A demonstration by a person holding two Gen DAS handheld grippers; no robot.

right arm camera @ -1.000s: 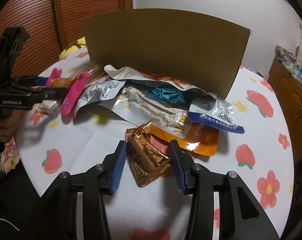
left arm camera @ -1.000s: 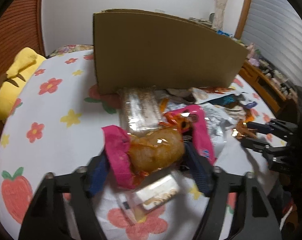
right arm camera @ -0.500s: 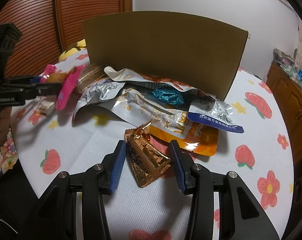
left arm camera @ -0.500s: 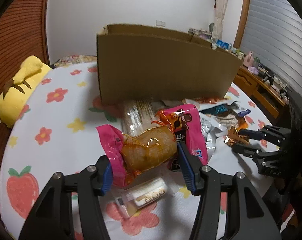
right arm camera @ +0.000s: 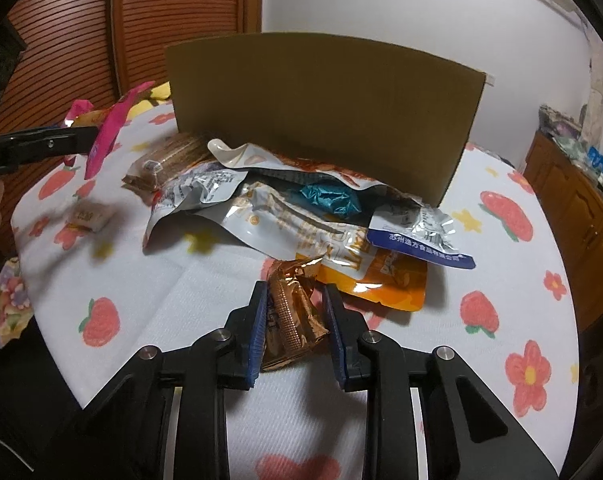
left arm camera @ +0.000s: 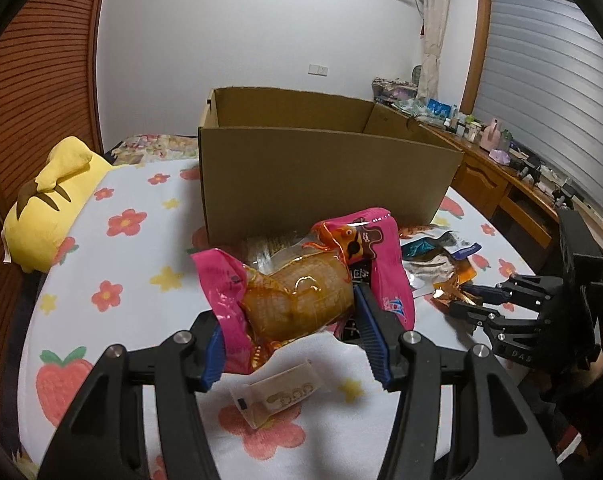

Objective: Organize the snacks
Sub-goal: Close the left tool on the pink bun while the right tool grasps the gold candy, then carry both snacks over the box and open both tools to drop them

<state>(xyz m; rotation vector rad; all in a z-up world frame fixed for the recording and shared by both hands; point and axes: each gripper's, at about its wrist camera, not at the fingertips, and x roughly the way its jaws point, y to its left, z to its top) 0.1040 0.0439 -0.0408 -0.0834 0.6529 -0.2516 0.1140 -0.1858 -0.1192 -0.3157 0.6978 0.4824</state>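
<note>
My left gripper (left arm camera: 289,312) is shut on a pink packet (left arm camera: 365,240) with a brown bun inside, held clear of the tablecloth in front of the open cardboard box (left arm camera: 321,176). In the right wrist view the same pink packet (right arm camera: 105,136) hangs at the far left, left of the box (right arm camera: 321,112). My right gripper (right arm camera: 294,292) has its jaws closing on a gold foil snack (right arm camera: 291,320) resting on the cloth, both pads against its crumpled sides. It also shows in the left wrist view, where the right gripper (left arm camera: 461,300) is low at the right.
Several snack bags lie in a pile (right arm camera: 293,216) against the box's front wall. A small white packet (left arm camera: 281,394) lies under my left gripper. A yellow plush (left arm camera: 49,200) sits at the table's left edge, and a wooden sideboard (left arm camera: 501,184) stands on the right.
My left gripper has risen with the pink packet, so the box's open top now shows. The right gripper's jaws have narrowed onto the gold foil snack and squeezed it; that hand stayed put.
</note>
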